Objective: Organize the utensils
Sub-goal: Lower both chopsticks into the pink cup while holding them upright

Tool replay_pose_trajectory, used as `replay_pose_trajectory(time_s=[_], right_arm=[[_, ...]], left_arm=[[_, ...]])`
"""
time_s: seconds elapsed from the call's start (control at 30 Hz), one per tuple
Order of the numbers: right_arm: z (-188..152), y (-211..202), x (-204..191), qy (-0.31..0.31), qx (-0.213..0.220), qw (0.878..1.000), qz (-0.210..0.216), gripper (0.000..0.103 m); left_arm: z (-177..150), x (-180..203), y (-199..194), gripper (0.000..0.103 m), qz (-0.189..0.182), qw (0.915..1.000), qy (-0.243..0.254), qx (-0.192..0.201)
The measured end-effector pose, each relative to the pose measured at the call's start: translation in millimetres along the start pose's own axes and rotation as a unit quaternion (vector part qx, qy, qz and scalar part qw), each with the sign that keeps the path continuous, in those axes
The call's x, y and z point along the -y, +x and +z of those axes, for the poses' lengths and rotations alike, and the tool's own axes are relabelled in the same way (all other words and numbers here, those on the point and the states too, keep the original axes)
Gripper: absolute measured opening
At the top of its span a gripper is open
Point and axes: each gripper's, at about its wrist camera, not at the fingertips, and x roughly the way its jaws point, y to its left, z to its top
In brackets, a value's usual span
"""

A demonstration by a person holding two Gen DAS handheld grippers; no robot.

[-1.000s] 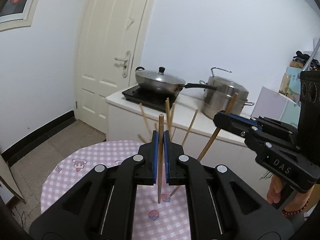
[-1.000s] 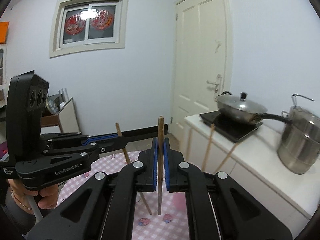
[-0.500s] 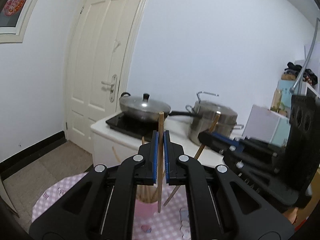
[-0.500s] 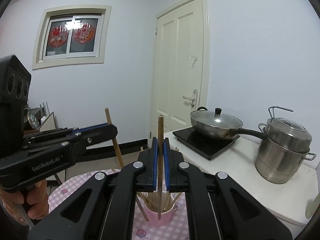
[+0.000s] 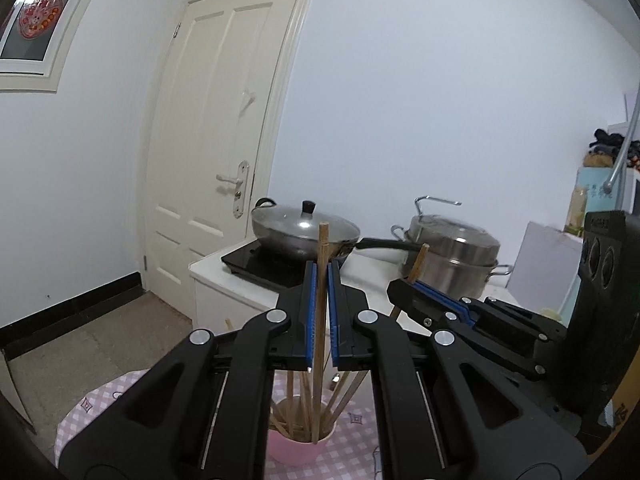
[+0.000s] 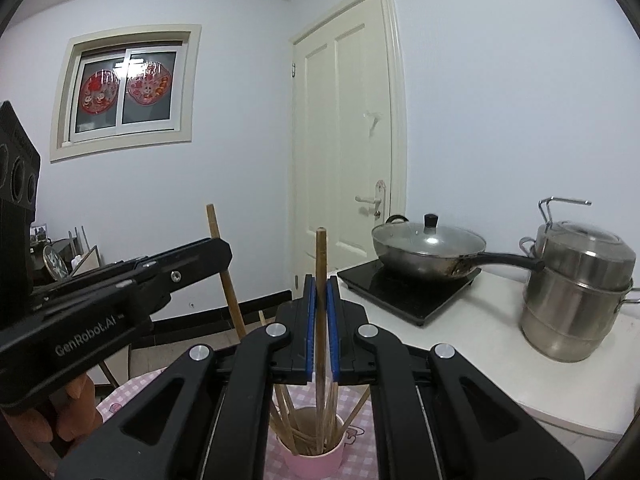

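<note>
My left gripper [image 5: 320, 276] is shut on an upright wooden chopstick [image 5: 322, 248] whose lower tip hangs inside the pink cup [image 5: 298, 450] on the checked tablecloth. My right gripper [image 6: 320, 288] is shut on a second upright chopstick [image 6: 320, 256], its tip also down in the pink cup [image 6: 316, 460]. The cup holds several more chopsticks leaning outward. The right gripper shows at the right of the left wrist view [image 5: 404, 284]; the left gripper shows at the left of the right wrist view [image 6: 218, 254].
A white counter [image 6: 472, 344] stands behind the table with a black induction hob [image 6: 408, 292], a lidded wok [image 6: 428, 250] and a steel steamer pot [image 6: 580, 292]. A white door [image 5: 216, 184] is beyond. The pink checked tablecloth [image 5: 100, 404] covers the table.
Both grippers have come down and in over the pink cup, so the two held chopsticks now reach into it. The views have tilted upward toward the wall.
</note>
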Motion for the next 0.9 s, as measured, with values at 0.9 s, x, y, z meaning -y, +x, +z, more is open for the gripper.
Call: replay_pose_trajectory(time_s=[0.9], right_arm=[[-27.1, 15.2, 6.7, 0.017, -0.046, 0.999, 0.017, 0.004]], left_arm=[[7.5, 0.2, -20.9, 0.006, 0.007, 0.9977, -0.007, 0.067]])
